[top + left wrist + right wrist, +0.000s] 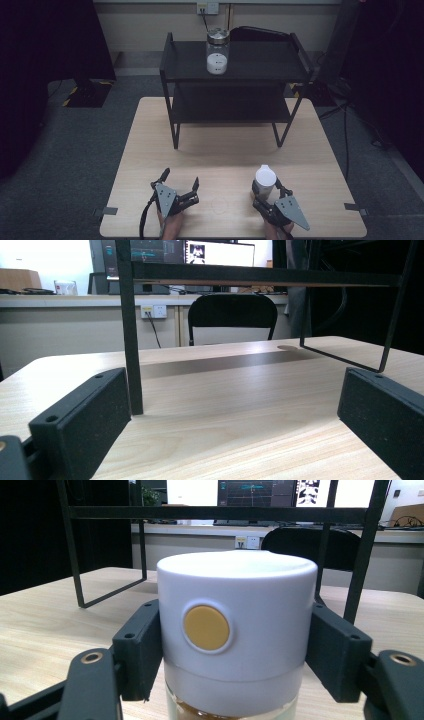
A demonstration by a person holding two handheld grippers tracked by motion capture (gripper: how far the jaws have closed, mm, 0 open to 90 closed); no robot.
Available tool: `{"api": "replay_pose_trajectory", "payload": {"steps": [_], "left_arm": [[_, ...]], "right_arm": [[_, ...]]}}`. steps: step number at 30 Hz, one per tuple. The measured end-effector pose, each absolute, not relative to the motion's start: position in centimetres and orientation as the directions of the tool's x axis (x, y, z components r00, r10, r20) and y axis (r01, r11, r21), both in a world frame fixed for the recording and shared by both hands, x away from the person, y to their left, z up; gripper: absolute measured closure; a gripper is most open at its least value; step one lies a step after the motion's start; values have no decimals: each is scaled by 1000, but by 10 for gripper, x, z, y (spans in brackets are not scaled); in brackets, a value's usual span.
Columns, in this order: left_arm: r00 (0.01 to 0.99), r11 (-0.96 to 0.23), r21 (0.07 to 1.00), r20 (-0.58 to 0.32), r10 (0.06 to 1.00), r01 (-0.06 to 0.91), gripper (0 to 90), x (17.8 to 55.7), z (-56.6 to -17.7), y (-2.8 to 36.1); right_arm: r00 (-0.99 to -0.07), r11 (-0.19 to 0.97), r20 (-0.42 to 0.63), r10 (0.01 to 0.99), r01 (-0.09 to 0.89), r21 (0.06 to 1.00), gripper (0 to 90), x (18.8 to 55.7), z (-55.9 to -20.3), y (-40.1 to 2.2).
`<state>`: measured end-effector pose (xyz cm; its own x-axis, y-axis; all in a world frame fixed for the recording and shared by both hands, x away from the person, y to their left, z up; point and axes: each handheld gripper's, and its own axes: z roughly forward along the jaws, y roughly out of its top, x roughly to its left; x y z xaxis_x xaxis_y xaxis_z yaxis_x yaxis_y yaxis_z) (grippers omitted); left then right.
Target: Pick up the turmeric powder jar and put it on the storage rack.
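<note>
My right gripper (267, 192) is shut on a white-lidded jar (265, 179) that stands upright on the wooden table (225, 150) near its front right. In the right gripper view both black jaws press the sides of the jar's white lid (237, 625), which bears a round yellow button (206, 627); clear glass shows below the lid. My left gripper (180, 182) rests at the front left of the table, open with nothing between its jaws. Its two pads (85, 420) frame bare tabletop.
A black two-tier metal shelf (235, 75) stands at the back of the table, with a glass jar (218, 51) with a metal lid and white contents on its top tier. A shelf leg (131, 340) rises just ahead of the left gripper. A black chair (232, 317) stands beyond.
</note>
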<state>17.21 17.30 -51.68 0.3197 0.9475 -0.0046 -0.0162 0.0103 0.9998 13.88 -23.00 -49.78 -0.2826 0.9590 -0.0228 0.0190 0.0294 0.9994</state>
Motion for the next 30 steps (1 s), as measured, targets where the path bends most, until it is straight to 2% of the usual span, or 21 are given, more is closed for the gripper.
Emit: {"api": "replay_pose_trajectory", "payload": {"steps": [20,27,30], "left_arm": [[320,10,1000,-4,947,-16,1,172,-517,173],[320,10,1000,-4,947,-16,1,172,-517,173],[320,10,1000,-4,948,-16,1,172,-517,173]], "right_arm": [[-327,37,-30,944,13,999,304,139,-480,-241],[-391,-14,25,920,32,999,304,144,-467,-258],[-404,1,10,915,25,1000,304,145,-459,-261]]}}
